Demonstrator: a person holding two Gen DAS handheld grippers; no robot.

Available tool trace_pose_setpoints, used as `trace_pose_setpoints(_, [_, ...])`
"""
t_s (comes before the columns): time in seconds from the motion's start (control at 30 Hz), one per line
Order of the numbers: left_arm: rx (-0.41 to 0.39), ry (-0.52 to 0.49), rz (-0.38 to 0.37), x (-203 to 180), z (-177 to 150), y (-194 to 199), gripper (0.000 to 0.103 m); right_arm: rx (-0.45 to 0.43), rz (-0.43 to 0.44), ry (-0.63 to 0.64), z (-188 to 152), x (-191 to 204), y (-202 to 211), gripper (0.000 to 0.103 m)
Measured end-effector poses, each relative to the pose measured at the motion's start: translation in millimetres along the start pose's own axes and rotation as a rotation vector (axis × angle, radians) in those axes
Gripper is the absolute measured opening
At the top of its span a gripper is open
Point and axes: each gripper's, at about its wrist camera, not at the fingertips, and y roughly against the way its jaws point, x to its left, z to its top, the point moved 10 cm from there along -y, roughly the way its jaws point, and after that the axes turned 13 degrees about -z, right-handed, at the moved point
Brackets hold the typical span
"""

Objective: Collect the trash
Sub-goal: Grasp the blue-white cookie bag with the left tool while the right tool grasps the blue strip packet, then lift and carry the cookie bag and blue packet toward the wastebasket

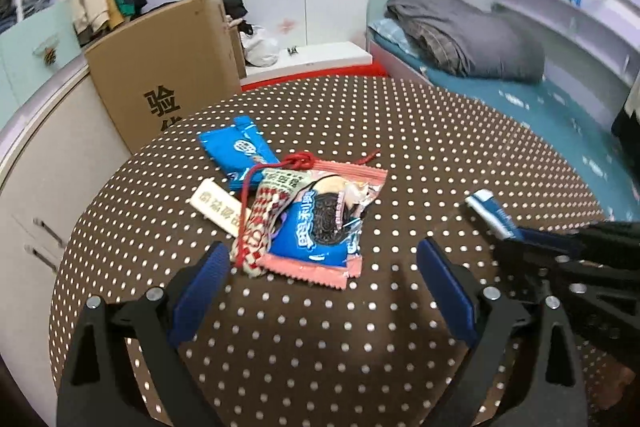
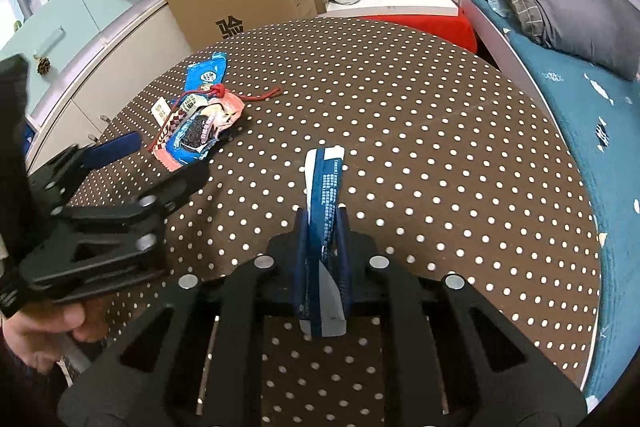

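A small pile of trash lies on the round polka-dot table: a pink and blue cookie wrapper, a blue wrapper, a checkered pouch with a red string and a white label. My left gripper is open just in front of the pile, its blue pads either side of the pile's near edge and touching nothing. My right gripper is shut on a blue and white wrapper, which stands up between the pads above the table. The right wrist view shows the pile at the left with the left gripper beside it.
A cardboard box stands past the table's far left edge against a pale cabinet. A bed with a grey blanket runs along the right. A person's hand holds the left gripper's handle.
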Motion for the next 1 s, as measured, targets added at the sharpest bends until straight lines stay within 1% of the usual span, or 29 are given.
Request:
trace_pose_setpoints(0.03, [0.012, -0.01, -0.006, -1.0, 0.1, -4.0, 0.087, 0.0, 0.002, 0.0, -1.0, -1.3, 0.4, 0.014])
trace_pose_setpoints(0.1, [0.032, -0.027, -0.013, -2.8, 1.2, -9.2, 0.079, -0.001, 0.009, -0.005, 0.4, -1.8, -0.4, 0.014])
trace_pose_setpoints(0.13, [0.039, -0.038, -0.011, -3.3, 2.1, -11.4, 0.076, -0.001, 0.012, -0.007, 0.5, -1.8, -0.5, 0.014])
trace_pose_setpoints(0.2, [0.052, -0.077, -0.002, -4.4, 4.9, -16.1, 0.065, -0.002, 0.016, -0.01, 1.2, -1.4, -0.9, 0.014])
trace_pose_setpoints(0.23, [0.056, -0.089, 0.003, -4.3, 5.7, -17.4, 0.061, -0.002, 0.02, -0.012, 1.3, -1.7, -0.8, 0.014])
trace_pose_setpoints(0.27, [0.059, -0.098, 0.004, -3.0, 7.7, -18.8, 0.054, -0.002, 0.022, -0.011, 1.8, -3.3, -0.8, 0.014])
trace_pose_setpoints(0.33, [0.053, -0.085, -0.031, -5.8, 7.5, -15.9, 0.049, -0.001, 0.029, -0.01, 1.4, -4.2, 0.4, 0.014])
trace_pose_setpoints(0.37, [0.048, -0.077, -0.041, -6.3, 6.5, -13.1, 0.044, -0.001, 0.032, -0.01, 0.9, -4.5, 1.0, 0.014])
trace_pose_setpoints(0.4, [0.044, -0.068, -0.05, -6.8, 4.8, -9.4, 0.043, -0.002, 0.034, -0.007, 0.2, -5.0, 2.5, 0.014])
trace_pose_setpoints(0.53, [0.018, -0.03, -0.083, -9.3, -12.6, 9.2, 0.042, -0.004, 0.043, 0.0, -4.0, -9.1, 8.1, 0.014])
trace_pose_setpoints(0.63, [0.015, -0.014, -0.112, -15.7, -31.7, 23.1, 0.041, -0.001, 0.046, 0.007, -9.2, -13.0, 11.6, 0.014])
trace_pose_setpoints(0.67, [0.012, -0.023, -0.096, -16.6, -37.3, 27.0, 0.046, 0.0, 0.047, 0.009, -11.0, -14.0, 12.5, 0.014])
trace_pose_setpoints(0.7, [0.014, -0.036, -0.077, -17.0, -41.9, 29.0, 0.059, 0.001, 0.049, 0.011, -13.0, -14.7, 13.2, 0.014])
trace_pose_setpoints(0.73, [0.019, -0.042, -0.07, -17.1, -44.3, 29.5, 0.063, 0.002, 0.049, 0.012, -14.2, -15.8, 13.4, 0.014])
trace_pose_setpoints(0.77, [0.013, -0.045, -0.07, -17.4, -43.8, 30.7, 0.064, 0.003, 0.048, 0.013, -15.0, -16.0, 13.3, 0.014])
trace_pose_setpoints(0.87, [0.02, -0.061, -0.052, -15.4, -39.8, 26.0, 0.064, 0.004, 0.051, 0.007, -15.5, -16.7, 13.1, 0.014])
trace_pose_setpoints(0.97, [0.042, -0.056, -0.065, -18.4, -34.8, 16.0, 0.064, 0.003, 0.052, 0.007, -14.0, -18.2, 12.7, 0.014])
trace_pose_setpoints(1.0, [0.051, -0.054, -0.075, -21.2, -34.3, 12.8, 0.06, 0.003, 0.05, 0.012, -14.1, -18.0, 12.4, 0.014])
